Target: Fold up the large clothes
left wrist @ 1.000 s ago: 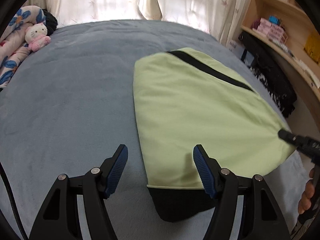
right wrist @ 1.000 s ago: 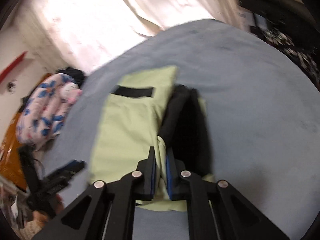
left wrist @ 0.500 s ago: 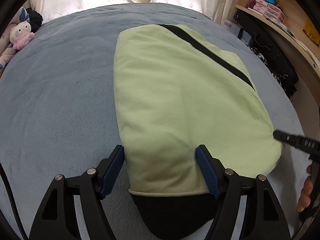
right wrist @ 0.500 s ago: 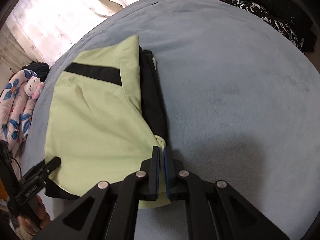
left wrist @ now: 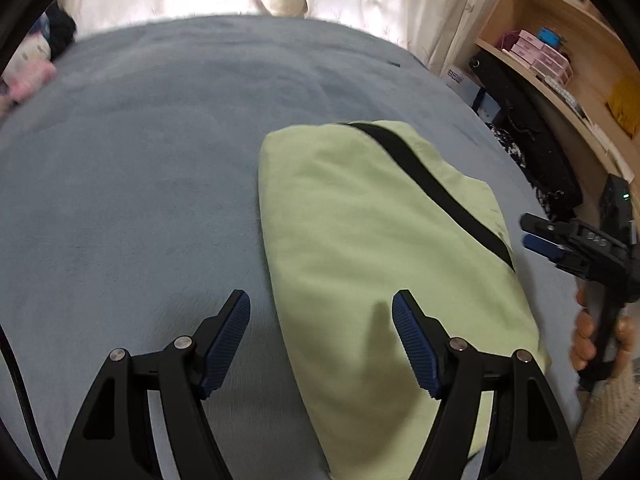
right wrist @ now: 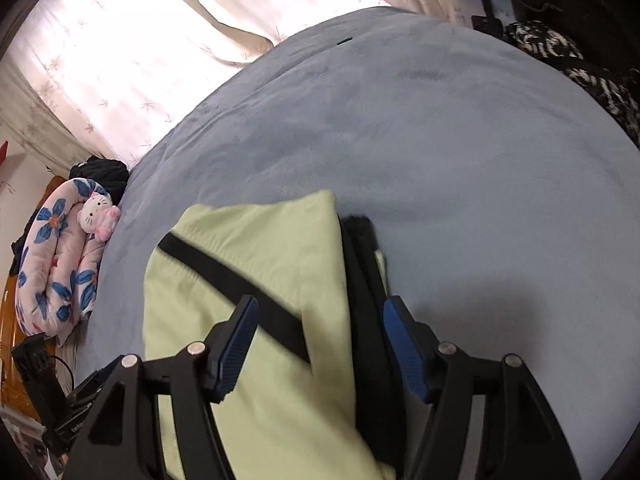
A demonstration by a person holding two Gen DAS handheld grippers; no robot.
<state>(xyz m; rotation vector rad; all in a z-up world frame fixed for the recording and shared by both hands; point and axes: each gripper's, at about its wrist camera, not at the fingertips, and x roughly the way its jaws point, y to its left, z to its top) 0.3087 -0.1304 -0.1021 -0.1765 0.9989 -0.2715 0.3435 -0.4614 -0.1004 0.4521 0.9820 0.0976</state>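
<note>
1. Left wrist view: the folded lime-green garment with a black stripe (left wrist: 380,240) lies on the grey-blue fleece bed (left wrist: 140,160).
2. The left tool (left wrist: 320,344) hovers released, pads apart above the garment's near edge.
3. The right tool (right wrist: 320,348) has just been opening; its pads stand clear of the cloth below.

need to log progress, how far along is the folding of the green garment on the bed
Done: the green garment lies folded into a compact stack on the blue blanket, black layers showing along one edge. In hand: nothing; the right gripper has just been opening and no pad presses the cloth, and the left gripper is open too. Left: perhaps a last fold or tidying; the frames don't say.
</note>
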